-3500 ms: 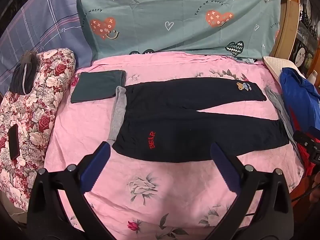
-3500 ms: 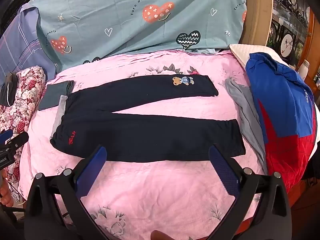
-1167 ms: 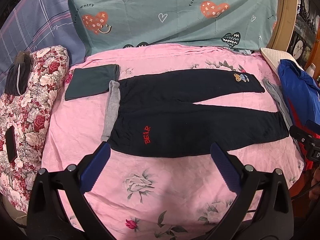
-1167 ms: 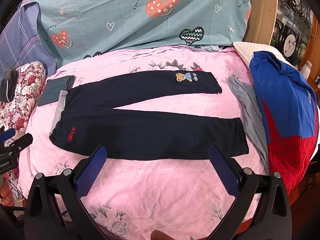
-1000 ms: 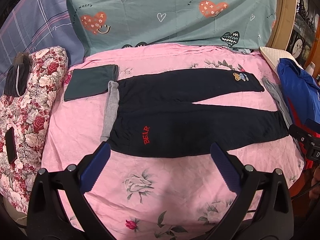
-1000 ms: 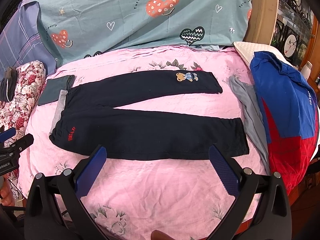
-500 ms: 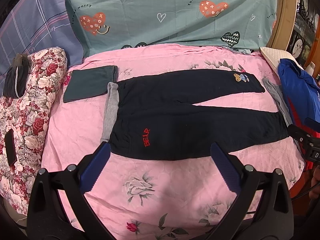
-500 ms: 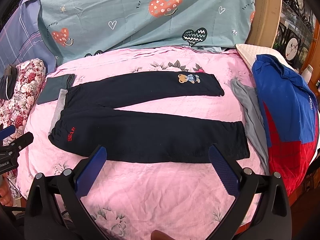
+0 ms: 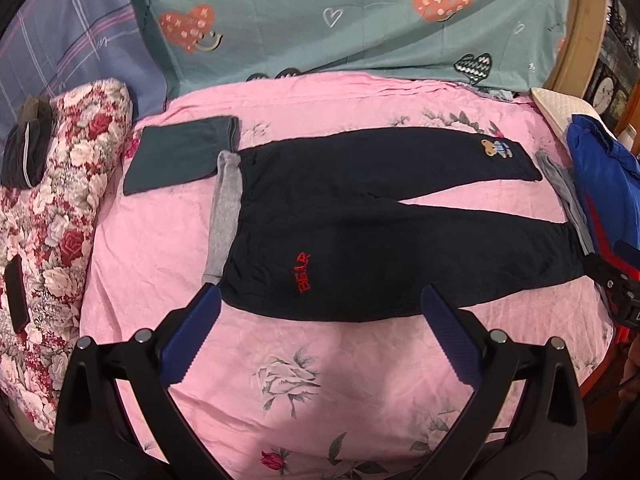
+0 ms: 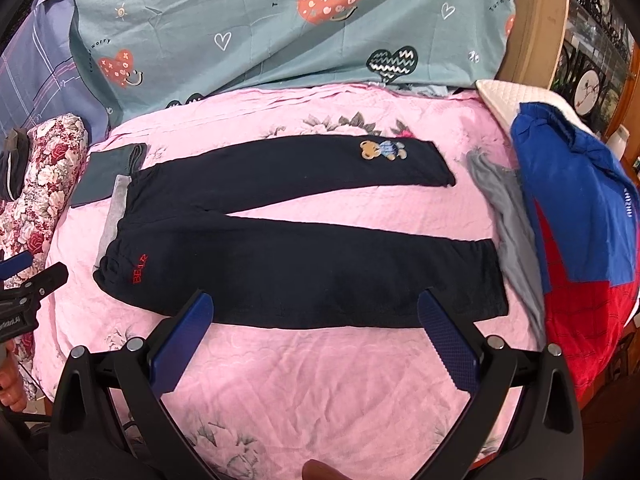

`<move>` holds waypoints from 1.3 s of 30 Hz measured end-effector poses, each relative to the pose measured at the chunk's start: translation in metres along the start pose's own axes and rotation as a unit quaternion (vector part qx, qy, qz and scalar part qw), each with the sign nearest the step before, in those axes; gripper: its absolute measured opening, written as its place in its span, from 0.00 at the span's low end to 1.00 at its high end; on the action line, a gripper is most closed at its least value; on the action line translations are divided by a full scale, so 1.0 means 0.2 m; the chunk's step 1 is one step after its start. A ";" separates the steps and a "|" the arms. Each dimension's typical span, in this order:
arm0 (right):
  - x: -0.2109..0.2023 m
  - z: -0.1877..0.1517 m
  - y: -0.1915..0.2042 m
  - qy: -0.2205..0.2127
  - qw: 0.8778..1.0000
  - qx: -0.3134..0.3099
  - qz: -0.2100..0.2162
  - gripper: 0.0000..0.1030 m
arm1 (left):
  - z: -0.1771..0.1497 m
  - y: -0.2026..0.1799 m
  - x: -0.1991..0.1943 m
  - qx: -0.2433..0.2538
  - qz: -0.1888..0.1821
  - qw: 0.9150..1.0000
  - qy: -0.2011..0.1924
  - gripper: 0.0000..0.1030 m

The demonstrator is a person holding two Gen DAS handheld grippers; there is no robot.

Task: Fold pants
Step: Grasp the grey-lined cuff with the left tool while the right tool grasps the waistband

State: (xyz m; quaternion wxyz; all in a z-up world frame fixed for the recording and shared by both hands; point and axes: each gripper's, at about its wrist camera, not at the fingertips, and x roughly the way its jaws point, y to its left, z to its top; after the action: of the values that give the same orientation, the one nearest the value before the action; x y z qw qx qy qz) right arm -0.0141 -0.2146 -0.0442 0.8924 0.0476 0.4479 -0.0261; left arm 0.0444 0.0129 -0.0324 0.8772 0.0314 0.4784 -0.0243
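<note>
We have edged both grippers nearer the bed over the last moments: in each wrist view the pants fill more of the frame than they did a few seconds ago, and their near edge now sits right at our fingertips. Nothing on the bed itself has moved.

At the left of the left wrist view lies a floral cushion [image 9: 60, 200], then a folded dark green cloth [image 9: 180, 156] in the upper left, touching a grey garment [image 9: 224, 216] that runs along the waistband. The pants [image 9: 360, 232] lie flat across the middle of the pink bedsheet [image 9: 280, 380], waist to the left, both legs spread apart toward the right, red lettering near the lower left and a bear patch [image 9: 496, 148] on the far leg. Our left gripper [image 9: 320, 312] hangs low centre with jaws wide, holding nothing, just short of the waist corner.

In the right wrist view our right gripper [image 10: 316, 312] likewise has jaws wide and empty, over the near leg's lower edge. At the right edge lie a grey cloth [image 10: 508, 216] and a blue and red jacket [image 10: 580, 208].

We judge the folding has not begun; the approach suggests we are about to take the near leg and bring it over the far one.
</note>
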 end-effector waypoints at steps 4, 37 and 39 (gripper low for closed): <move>0.10 0.03 0.05 0.015 1.000 -0.013 0.013 0.99 | 0.03 0.16 0.09 -0.029 0.020 0.999 0.016 0.98; 1.58 0.96 1.08 0.130 0.896 -0.400 0.138 0.76 | 0.74 0.83 1.34 -0.060 -0.147 0.980 0.117 0.73; 1.63 0.95 1.08 0.147 0.894 -0.398 0.148 0.74 | 0.73 0.82 1.36 -0.064 -0.152 0.978 0.126 0.65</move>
State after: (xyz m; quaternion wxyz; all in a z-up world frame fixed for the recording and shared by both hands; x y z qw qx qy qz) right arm 0.3507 -0.0220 -0.1797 0.7545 -0.2420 0.5345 0.2942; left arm 0.3270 0.1611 -0.1771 0.7963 -0.0948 0.5846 -0.1230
